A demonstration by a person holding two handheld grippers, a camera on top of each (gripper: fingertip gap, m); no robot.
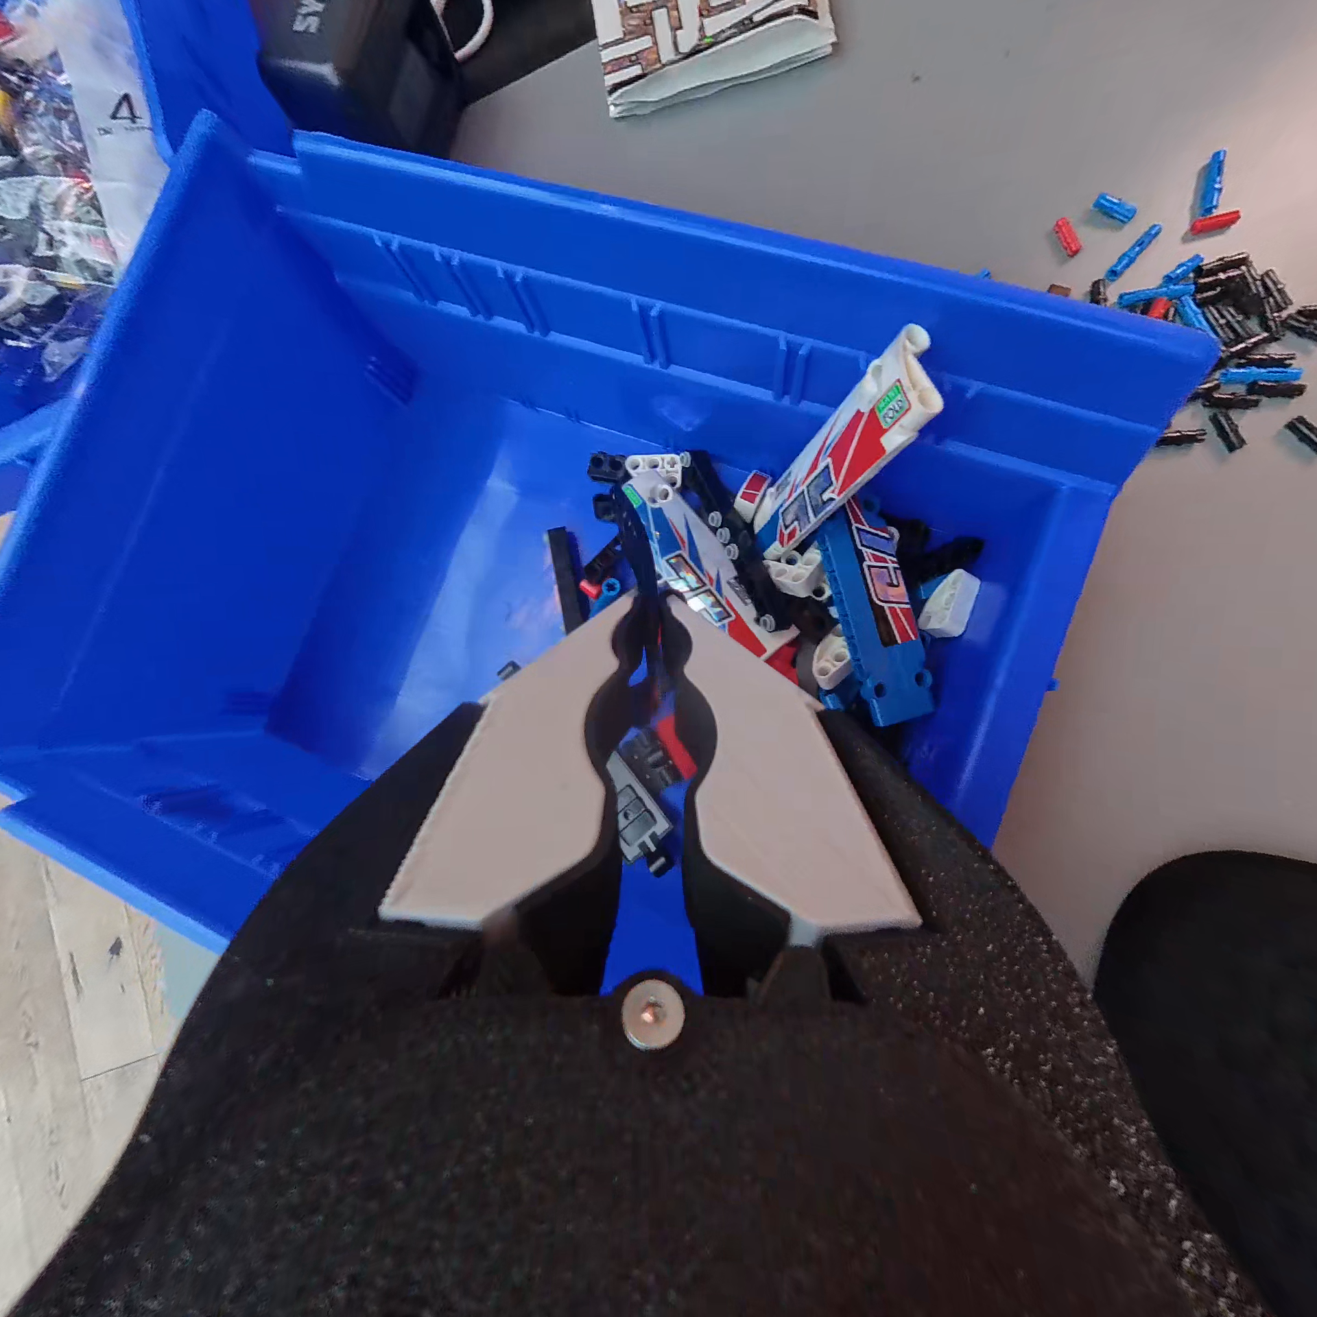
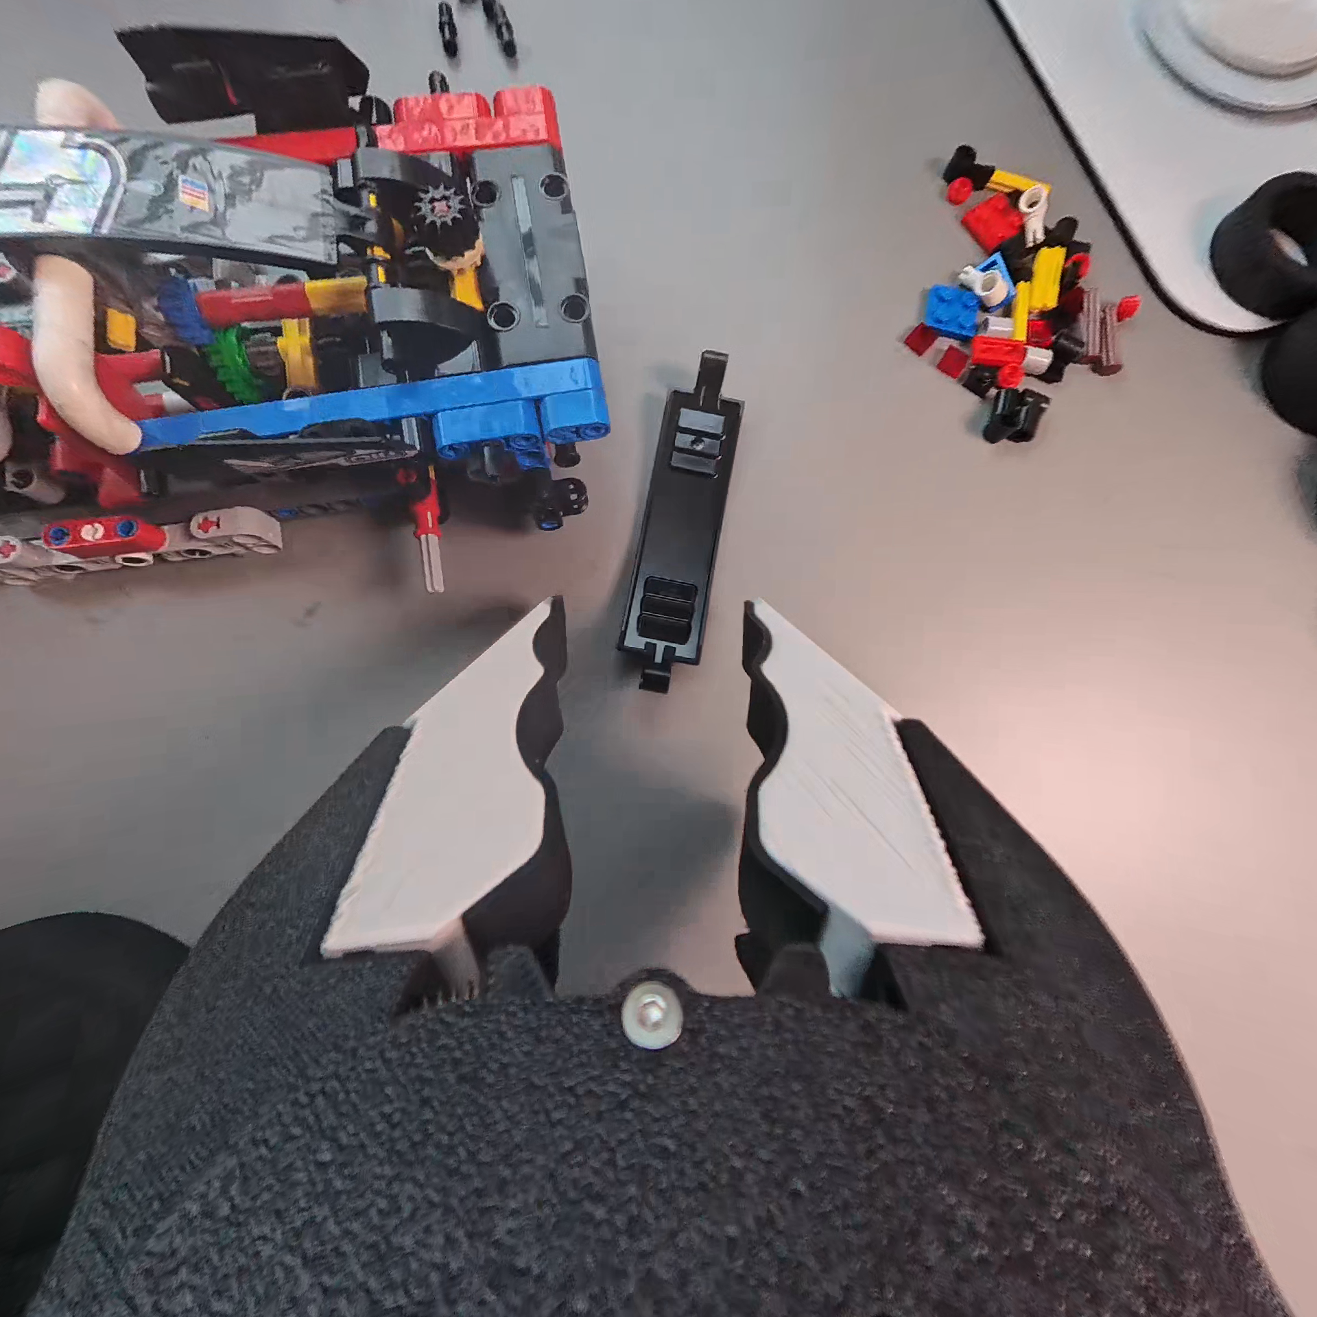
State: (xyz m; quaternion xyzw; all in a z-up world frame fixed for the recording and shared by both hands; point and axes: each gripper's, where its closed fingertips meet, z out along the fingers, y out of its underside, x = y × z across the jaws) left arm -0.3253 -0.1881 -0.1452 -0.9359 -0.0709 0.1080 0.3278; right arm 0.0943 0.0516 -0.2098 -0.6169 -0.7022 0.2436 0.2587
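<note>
In the left wrist view my left gripper (image 1: 652, 606) is inside a blue plastic bin (image 1: 235, 499), over a heap of building-toy parts. Its tips are closed on a thin black piece (image 1: 645, 563) that runs up out of the heap. A white panel with blue and red stickers (image 1: 702, 570) lies right beside the tips. A grey and red part (image 1: 645, 784) shows in the gap between the fingers. In the right wrist view my right gripper (image 2: 652, 613) is open and empty above the grey table. A long black panel piece (image 2: 680, 527) lies flat just ahead, its near end between the fingertips.
A white panel (image 1: 855, 442) leans on the bin's far wall. Loose black, blue and red pins (image 1: 1211, 306) and a booklet (image 1: 713, 50) lie past the bin. A person's hand (image 2: 64, 342) holds a brick-built vehicle (image 2: 356, 299) at left. Small bricks (image 2: 1012, 299) and black tyres (image 2: 1268, 249) lie right. About 50 cm separates my left fingertips from my right.
</note>
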